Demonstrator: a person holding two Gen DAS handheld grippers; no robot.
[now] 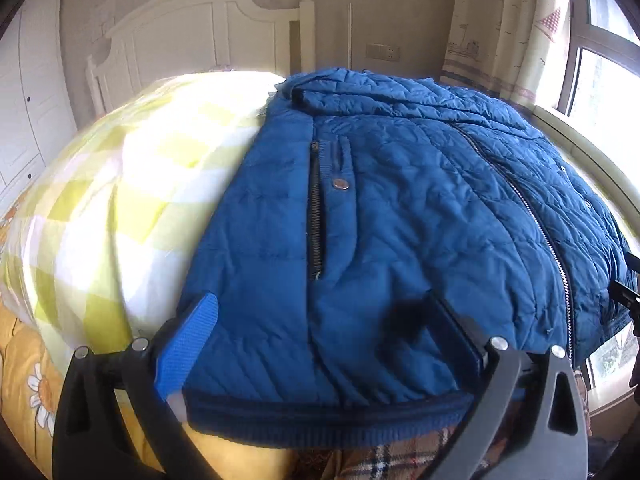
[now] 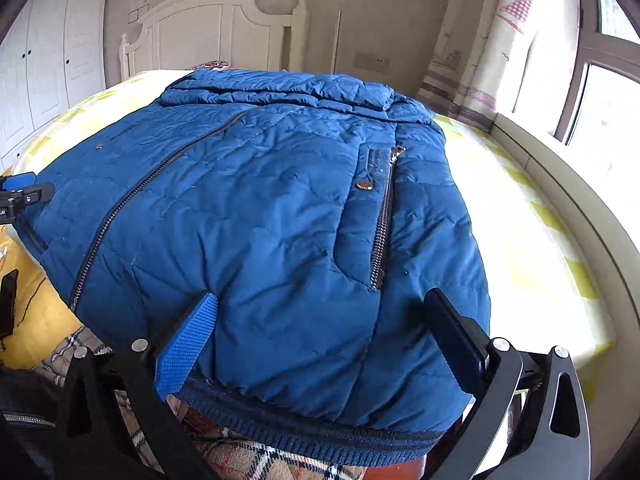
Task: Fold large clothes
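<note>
A blue quilted jacket (image 1: 400,208) lies front up on the bed, zipped, with its collar at the far end and its dark ribbed hem nearest me. It also fills the right wrist view (image 2: 272,216). My left gripper (image 1: 324,320) is open, its fingers straddling the hem over the jacket's left half beside a zip pocket. My right gripper (image 2: 320,316) is open in the same way over the hem of the right half. The left gripper's tip shows at the left edge of the right wrist view (image 2: 20,192).
The bed carries a yellow-and-white checked quilt (image 1: 132,184), a yellow flowered sheet (image 1: 28,380) and a plaid blanket (image 2: 248,460) under the hem. A white headboard (image 2: 212,28) stands behind, a white wardrobe (image 2: 44,60) to the left, and a curtain (image 2: 492,56) and window to the right.
</note>
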